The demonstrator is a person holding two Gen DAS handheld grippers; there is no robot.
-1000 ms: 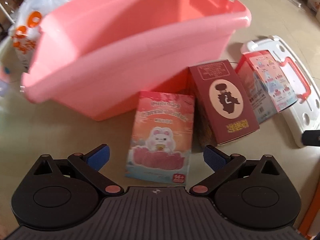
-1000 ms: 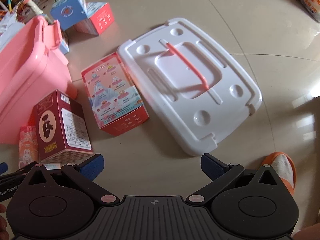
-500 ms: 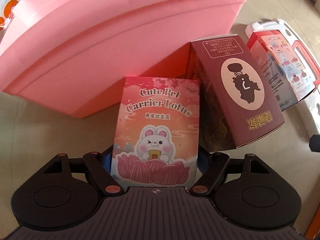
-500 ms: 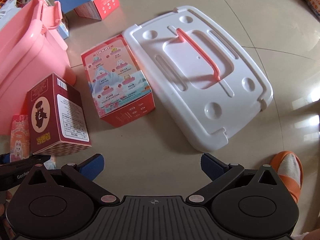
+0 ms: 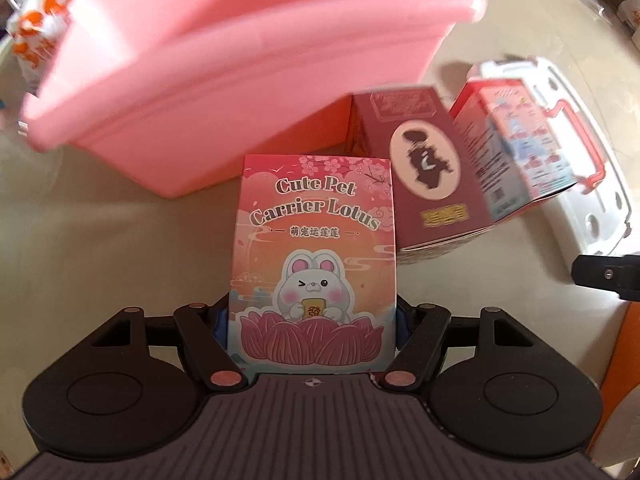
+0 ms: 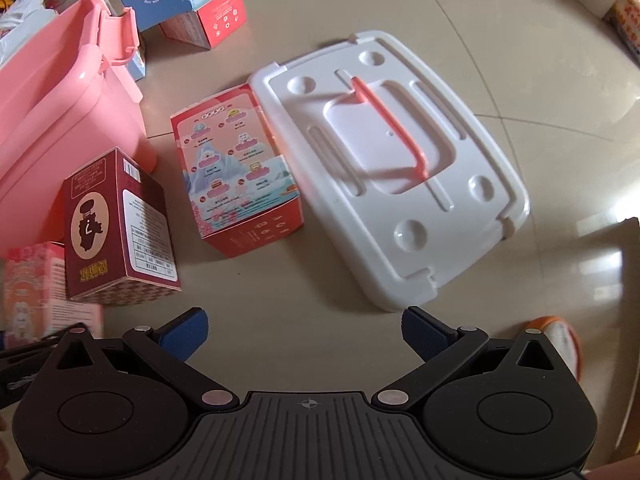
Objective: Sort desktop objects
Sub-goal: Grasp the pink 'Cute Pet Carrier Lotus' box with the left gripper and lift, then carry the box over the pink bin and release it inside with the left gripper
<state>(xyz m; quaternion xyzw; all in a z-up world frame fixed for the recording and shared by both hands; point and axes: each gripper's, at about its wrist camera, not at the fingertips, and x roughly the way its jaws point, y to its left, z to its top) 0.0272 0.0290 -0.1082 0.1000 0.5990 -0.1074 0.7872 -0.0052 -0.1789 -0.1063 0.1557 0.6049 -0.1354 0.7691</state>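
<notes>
My left gripper (image 5: 312, 326) is shut on a pink "Cute Pet Carrier Lotus" rabbit box (image 5: 314, 256), held in front of the pink storage bin (image 5: 224, 80). The rabbit box also shows at the left edge of the right wrist view (image 6: 36, 284). A maroon box (image 5: 420, 176) lies to its right, also in the right wrist view (image 6: 116, 224). A red and blue picture box (image 6: 236, 168) lies beside it. My right gripper (image 6: 304, 332) is open and empty above the bare floor.
A white bin lid (image 6: 392, 164) with a pink handle lies on the floor at right. Blue and red boxes (image 6: 188, 4) sit behind the bin (image 6: 60, 120). A white plastic bag (image 5: 36, 28) is at far left. A foot in an orange slipper (image 6: 556, 340) is at lower right.
My left gripper moved forward around the rabbit box, closed on it, and the box now looks slightly raised. My right gripper drifted a little and stayed open.
</notes>
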